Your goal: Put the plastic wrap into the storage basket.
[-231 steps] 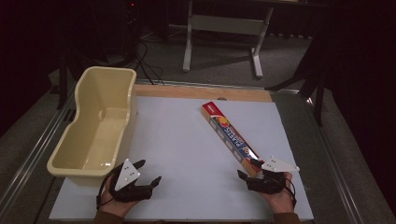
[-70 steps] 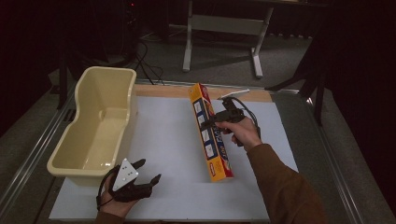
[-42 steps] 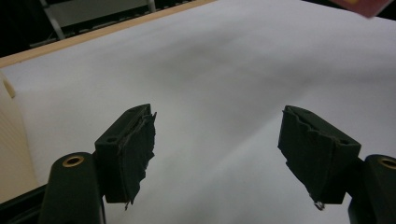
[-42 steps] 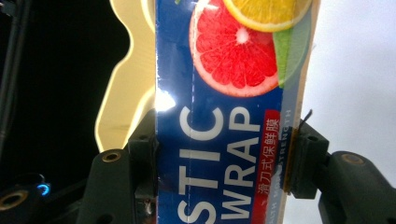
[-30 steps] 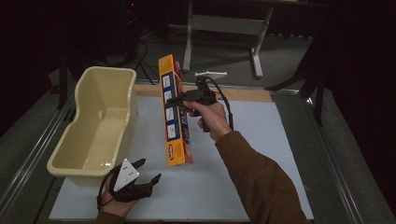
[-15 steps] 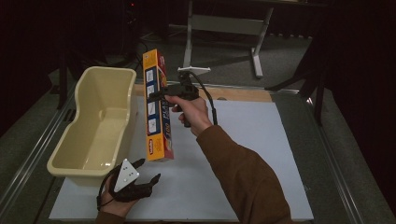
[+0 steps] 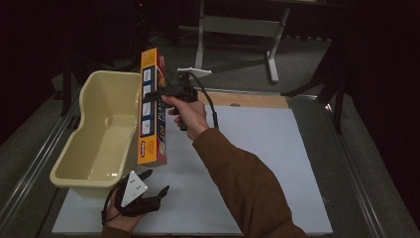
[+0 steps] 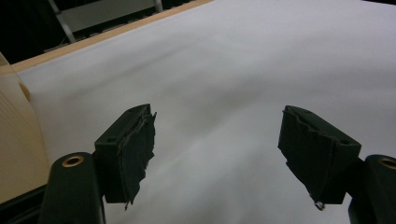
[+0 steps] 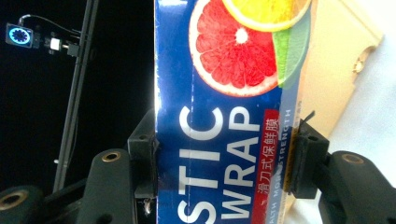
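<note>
A long plastic-wrap box (image 7: 151,106) held upright in the air at the right edge of the cream tub (image 7: 99,136), gripped by the right gripper (image 7: 157,94).

The box is tall and narrow, its orange side carrying small white panels in the high view; in the right gripper view its blue face shows cut citrus and white letters reading "STIC WRAP"; the right gripper's jaws are clamped on its two long edges near the middle; the left gripper (image 7: 151,196) rests low on the white table sheet (image 7: 277,163) beside the tub's near corner, jaws wide apart and holding nothing.
</note>
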The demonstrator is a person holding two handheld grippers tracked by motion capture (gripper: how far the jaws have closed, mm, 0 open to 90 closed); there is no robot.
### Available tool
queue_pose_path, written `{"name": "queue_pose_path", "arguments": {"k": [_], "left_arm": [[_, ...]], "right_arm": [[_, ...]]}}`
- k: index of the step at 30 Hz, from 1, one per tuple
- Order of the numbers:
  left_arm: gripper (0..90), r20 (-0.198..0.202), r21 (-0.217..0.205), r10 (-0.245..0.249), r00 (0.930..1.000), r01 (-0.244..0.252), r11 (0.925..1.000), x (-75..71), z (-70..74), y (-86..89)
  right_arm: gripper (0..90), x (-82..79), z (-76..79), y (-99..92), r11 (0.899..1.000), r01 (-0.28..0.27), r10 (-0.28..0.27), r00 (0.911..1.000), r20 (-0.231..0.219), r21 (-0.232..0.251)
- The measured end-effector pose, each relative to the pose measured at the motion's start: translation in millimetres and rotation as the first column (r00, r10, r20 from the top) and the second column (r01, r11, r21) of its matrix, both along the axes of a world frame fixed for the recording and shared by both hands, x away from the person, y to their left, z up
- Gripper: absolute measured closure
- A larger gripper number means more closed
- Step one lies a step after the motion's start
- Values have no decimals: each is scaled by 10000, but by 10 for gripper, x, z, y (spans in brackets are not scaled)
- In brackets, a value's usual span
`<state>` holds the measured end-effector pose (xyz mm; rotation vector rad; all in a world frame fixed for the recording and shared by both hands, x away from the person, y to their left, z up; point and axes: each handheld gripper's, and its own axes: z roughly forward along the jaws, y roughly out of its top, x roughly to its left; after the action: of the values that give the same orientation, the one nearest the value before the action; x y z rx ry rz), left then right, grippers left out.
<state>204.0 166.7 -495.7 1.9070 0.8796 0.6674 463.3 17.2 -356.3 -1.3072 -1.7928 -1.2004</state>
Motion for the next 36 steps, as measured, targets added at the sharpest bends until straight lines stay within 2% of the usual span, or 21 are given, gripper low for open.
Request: {"name": "queue_pose_path", "arguments": {"k": [6, 10, 18, 30, 36], "left_arm": [[265, 9, -2, -132, 9999, 132, 9999, 1, -15, -30], [265, 0, 15, -201, 9998, 201, 9998, -1, -21, -45], [265, 45, -150, -209, 9998, 210, 9997, -7, -9, -48], [265, 81, -134, -460, 9989, 461, 9988, -15, -8, -86], [265, 139, -221, -490, 9987, 493, 9985, -26, 6, -82]], "right_arm": [[417, 18, -7, 66, 9999, 80, -77, 9997, -246, 113], [417, 16, 9, 89, 9997, 131, -126, 9996, -241, 190], [416, 49, 48, 199, 9999, 158, -158, 9998, -77, 37], [416, 51, 5, 411, 9997, 245, -246, 9995, -204, -95], [415, 25, 10, 505, 10000, 64, -65, 9996, -292, -51]]}}
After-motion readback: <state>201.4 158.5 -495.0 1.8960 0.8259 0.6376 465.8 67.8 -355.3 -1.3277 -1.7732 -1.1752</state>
